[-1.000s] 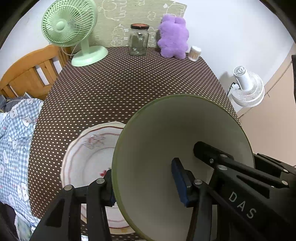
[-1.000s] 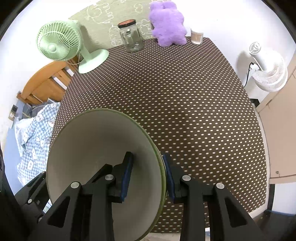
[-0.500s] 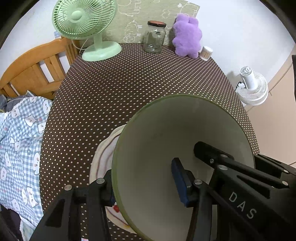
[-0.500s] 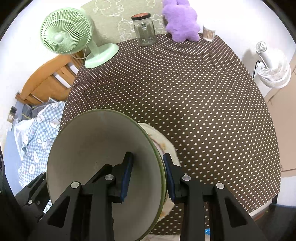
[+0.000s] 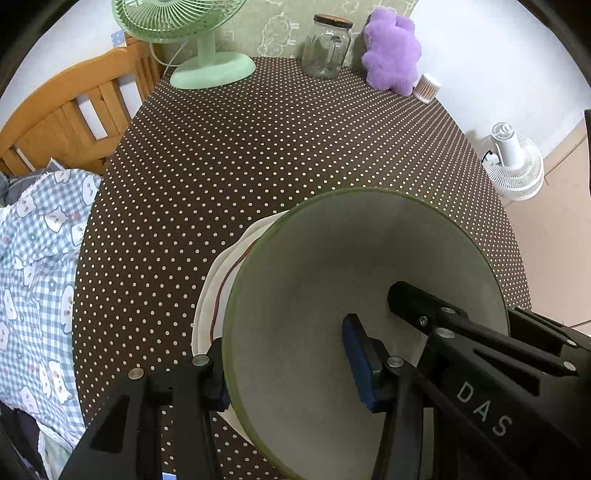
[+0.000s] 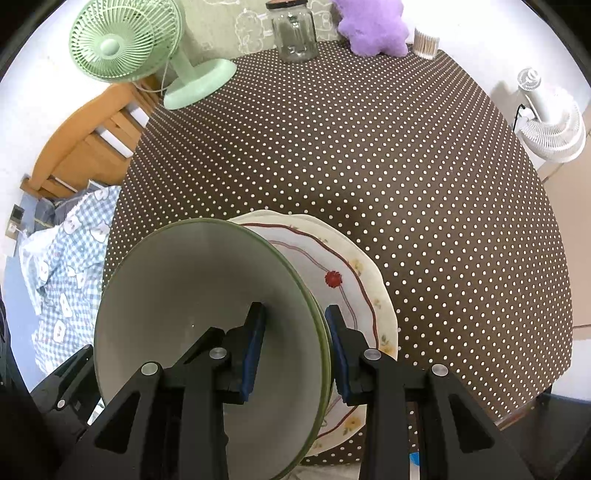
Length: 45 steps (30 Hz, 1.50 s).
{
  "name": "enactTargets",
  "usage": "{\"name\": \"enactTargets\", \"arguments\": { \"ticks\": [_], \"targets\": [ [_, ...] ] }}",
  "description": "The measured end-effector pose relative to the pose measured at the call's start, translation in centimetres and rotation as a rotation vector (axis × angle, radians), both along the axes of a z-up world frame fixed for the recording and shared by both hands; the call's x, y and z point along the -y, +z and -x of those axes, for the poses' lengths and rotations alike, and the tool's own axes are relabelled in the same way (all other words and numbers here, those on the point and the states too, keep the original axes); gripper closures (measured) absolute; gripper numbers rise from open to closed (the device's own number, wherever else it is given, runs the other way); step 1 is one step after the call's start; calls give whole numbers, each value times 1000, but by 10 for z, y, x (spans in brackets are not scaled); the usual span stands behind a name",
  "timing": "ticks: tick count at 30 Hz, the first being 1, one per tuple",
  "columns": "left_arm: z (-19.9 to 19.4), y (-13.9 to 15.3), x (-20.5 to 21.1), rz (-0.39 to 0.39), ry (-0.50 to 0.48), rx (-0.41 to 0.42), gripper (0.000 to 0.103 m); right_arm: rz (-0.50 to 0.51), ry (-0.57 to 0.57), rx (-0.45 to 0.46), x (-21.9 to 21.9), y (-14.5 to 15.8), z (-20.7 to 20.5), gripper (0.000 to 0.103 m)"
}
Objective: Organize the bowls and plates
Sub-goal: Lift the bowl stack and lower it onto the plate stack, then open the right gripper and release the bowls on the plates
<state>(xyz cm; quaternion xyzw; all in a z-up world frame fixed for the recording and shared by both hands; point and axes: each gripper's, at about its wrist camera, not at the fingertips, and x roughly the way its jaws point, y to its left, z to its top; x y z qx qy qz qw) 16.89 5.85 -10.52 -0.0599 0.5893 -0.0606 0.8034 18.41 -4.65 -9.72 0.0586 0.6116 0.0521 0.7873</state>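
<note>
Both grippers hold one green plate (image 5: pixel 332 280) by opposite rims, tilted, above the table. My left gripper (image 5: pixel 288 373) is shut on its left rim. My right gripper (image 6: pixel 295 347) is shut on its right rim; the green plate also shows in the right wrist view (image 6: pixel 184 295). Under it lies a white floral plate with a red wavy line (image 6: pixel 354 280) on the dotted tablecloth; its edge shows in the left wrist view (image 5: pixel 218 280). The green plate hides most of it.
A brown dotted table (image 6: pixel 406 147) carries a green desk fan (image 6: pixel 147 48), a glass jar (image 6: pixel 293 33), a purple plush toy (image 6: pixel 373 26) and a small cotton-swab cup (image 6: pixel 426 42) at the far edge. A wooden chair (image 5: pixel 62 110) and checked fabric (image 5: pixel 33 258) lie left; a white fan (image 5: pixel 513 162) stands right.
Both grippers have carried the green plate to the right and forward over the floral plate, which now sits right under it. The grips have not changed.
</note>
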Motion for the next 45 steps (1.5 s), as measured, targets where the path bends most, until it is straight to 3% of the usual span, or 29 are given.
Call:
{"name": "enactTargets", "arguments": {
  "ticks": [14, 19, 21, 26, 33, 45],
  "targets": [
    [-6, -2, 9, -30, -41, 14, 54, -1, -20, -14, 3, -4, -1, 61],
    [-4, -2, 9, -24, -70, 22, 49, 55, -7, 24, -2, 1, 5, 61],
    [-4, -1, 9, -22, -75, 29, 37, 71, -5, 45, -3, 6, 9, 59],
    [1, 9, 3, -38, -67, 73, 22, 108, -25, 120, 1, 22, 17, 34],
    [16, 32, 1, -72, -50, 172, 16, 79, -9, 204, 8, 44, 31, 32],
    [63, 70, 7, -160, 84, 374, 14, 74, 18, 400, 37, 84, 76, 32]
  ]
}}
